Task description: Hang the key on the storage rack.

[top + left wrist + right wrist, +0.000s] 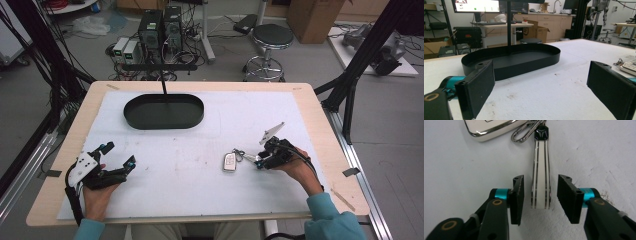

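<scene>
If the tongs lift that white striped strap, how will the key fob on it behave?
The white striped strap looks flat and flexible, so it will probably bend. The cream key fob joins it through a metal clip, so it would likely dangle and swing. Its glossy shell looks rigid, possibly slippery.

Black oval tray (164,113) on white mat (180,170)

On the table: two handheld grippers, left gripper (118,156) at lower left of the high view and right gripper (259,161) at lower right. One black oval tray (164,111) at upper centre, one white key fob (229,161) at centre right, with one striped strap (540,177) and one carabiner clip (520,135) on it. Behind the table: one round stool (270,37) at top centre right, two PC towers (161,27) at top centre left, one cardboard box (312,17) at top right.
</scene>
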Demonstrator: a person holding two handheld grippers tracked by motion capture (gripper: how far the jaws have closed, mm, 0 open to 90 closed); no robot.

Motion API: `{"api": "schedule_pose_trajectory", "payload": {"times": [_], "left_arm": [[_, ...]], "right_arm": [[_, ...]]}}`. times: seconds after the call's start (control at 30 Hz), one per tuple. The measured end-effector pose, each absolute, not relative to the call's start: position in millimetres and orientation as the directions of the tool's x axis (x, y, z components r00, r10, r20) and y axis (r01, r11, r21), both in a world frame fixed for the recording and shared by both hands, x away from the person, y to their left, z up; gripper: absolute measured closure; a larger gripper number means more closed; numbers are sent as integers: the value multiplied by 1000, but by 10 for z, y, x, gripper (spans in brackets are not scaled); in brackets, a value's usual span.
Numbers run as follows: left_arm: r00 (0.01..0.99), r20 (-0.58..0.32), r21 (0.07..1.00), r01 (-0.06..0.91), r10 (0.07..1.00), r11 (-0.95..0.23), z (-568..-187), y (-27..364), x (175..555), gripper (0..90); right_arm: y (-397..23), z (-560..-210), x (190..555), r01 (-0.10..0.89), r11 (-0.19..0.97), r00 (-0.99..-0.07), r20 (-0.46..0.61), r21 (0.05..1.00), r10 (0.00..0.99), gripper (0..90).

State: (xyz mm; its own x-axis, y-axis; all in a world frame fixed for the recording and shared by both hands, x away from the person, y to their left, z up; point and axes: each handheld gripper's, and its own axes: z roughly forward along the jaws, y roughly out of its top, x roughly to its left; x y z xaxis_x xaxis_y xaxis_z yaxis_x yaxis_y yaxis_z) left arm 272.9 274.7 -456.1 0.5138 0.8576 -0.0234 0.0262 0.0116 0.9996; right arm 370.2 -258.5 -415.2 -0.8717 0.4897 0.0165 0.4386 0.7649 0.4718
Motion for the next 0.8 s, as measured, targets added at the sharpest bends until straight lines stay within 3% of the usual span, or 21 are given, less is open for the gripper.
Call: {"api": "schedule_pose_trajectory", "payload": {"times": [0.27, 0.8], "left_arm": [[513, -24, 1000, 27, 858, 12, -4561, 2750, 2730, 82], [515, -23, 1000, 27, 857, 11, -4561, 2750, 2729, 82]], "right_arm": [[-2563, -4174, 3713, 427, 787, -878, -5, 445, 478, 727], [-2571, -4158, 3724, 452, 776, -863, -5, 440, 505, 744]]}}
